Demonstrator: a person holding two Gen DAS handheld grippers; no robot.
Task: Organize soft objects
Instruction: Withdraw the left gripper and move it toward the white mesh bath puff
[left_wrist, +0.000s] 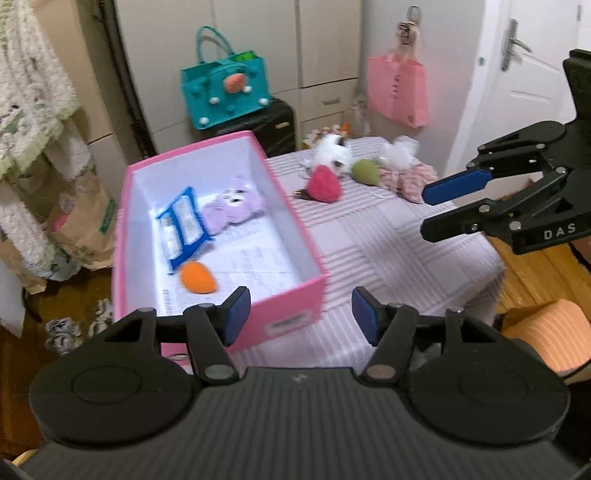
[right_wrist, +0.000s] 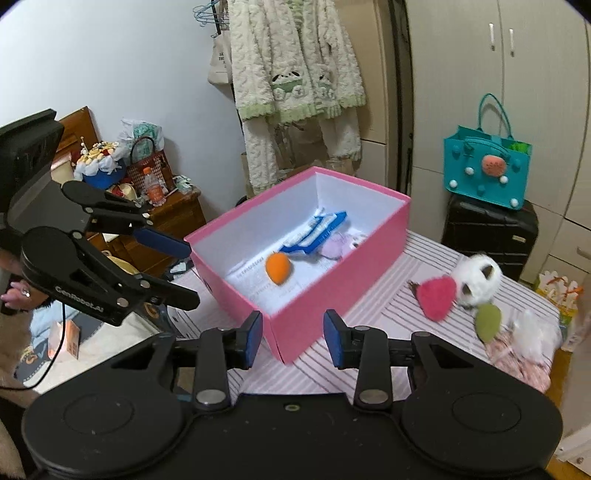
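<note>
Landmark: pink box (left_wrist: 221, 236), open-topped, on the striped table (left_wrist: 388, 236). Everything else placed against it, left to right.

Left of the box in the right wrist view: left tongs (right_wrist: 194, 275), jaws apart, nothing between them, tips hanging just off the box's left corner. Seen from its own camera, left tongs (left_wrist: 301, 314) over the box's near right corner, blue pads clear of the rim.

Inside the box: blue-edged packet (left_wrist: 183, 229) leaning against the left wall; lilac plush (left_wrist: 232, 208) just right of it, toward the far end; orange plush (left_wrist: 197, 277) lying alone nearer the front, on the paper-lined floor.

At the box's near corner in the right wrist view: right tongs (right_wrist: 293, 338), jaws parted more narrowly than the left pair, empty, pads either side of the corner edge without touching.

Right of the box, on the table: red plush (left_wrist: 325, 184) closest; white fluffy toy (left_wrist: 332, 153) just behind and touching it; green plush (left_wrist: 365, 171) beside those; a floral cloth bundle (left_wrist: 410, 181) farthest out, with white fluff lying on it.

Beyond the box's far end: teal bag (left_wrist: 225, 92) on a black suitcase (left_wrist: 269, 125).

Far right of the box in the left wrist view: right tongs (left_wrist: 424, 210), above the table's edge, holding nothing.
</note>
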